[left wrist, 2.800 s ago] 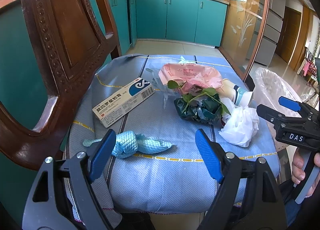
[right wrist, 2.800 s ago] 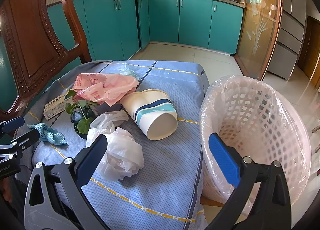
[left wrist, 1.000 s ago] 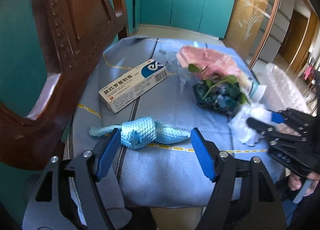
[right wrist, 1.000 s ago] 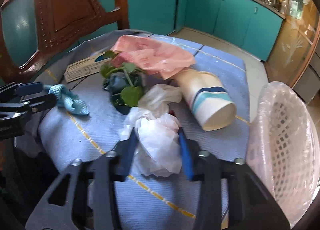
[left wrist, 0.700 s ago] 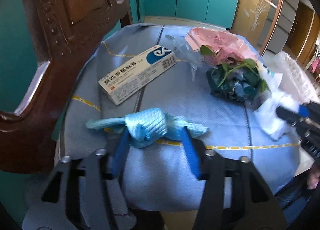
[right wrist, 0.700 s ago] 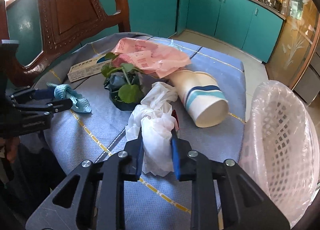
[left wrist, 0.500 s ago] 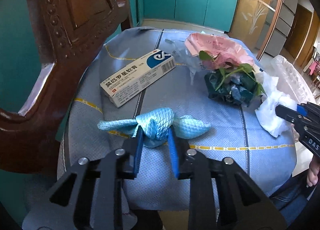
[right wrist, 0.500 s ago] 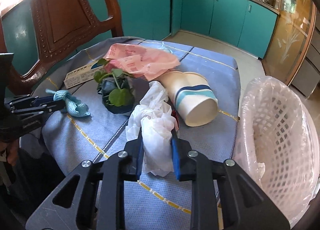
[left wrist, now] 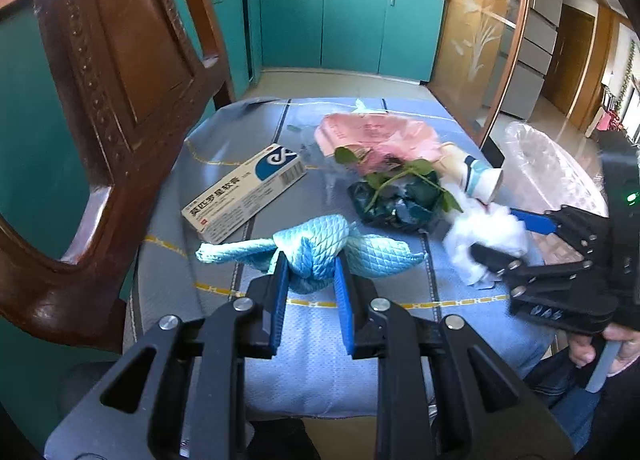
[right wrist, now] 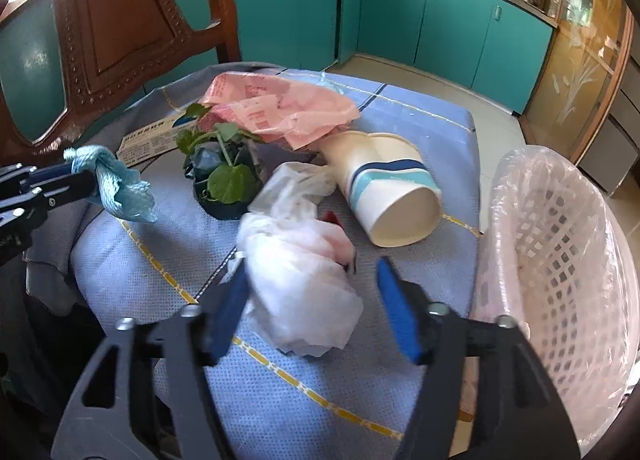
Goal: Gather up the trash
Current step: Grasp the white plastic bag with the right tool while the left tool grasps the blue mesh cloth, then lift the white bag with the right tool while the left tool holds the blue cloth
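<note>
My left gripper (left wrist: 310,274) is shut on a knotted light blue cloth (left wrist: 316,246) and holds it just above the blue tablecloth (left wrist: 312,344); the cloth also shows in the right wrist view (right wrist: 108,180). My right gripper (right wrist: 312,280) is open, its blue pads either side of a crumpled white tissue wad (right wrist: 298,264) that lies on the cloth. The wad and right gripper also show in the left wrist view (left wrist: 486,228). A white mesh bin with a plastic liner (right wrist: 560,244) stands at the table's right edge.
On the table lie a toppled paper cup (right wrist: 384,196), a pink plastic bag (right wrist: 280,108), a dark wrapper with green leaves (right wrist: 224,180) and a white medicine box (left wrist: 244,192). A carved wooden chair back (left wrist: 120,80) stands at the left.
My right gripper was shut on the white tissue wad and has opened; the wad now lies loose between the fingers. My left gripper stays shut on the blue cloth and has lifted it slightly.
</note>
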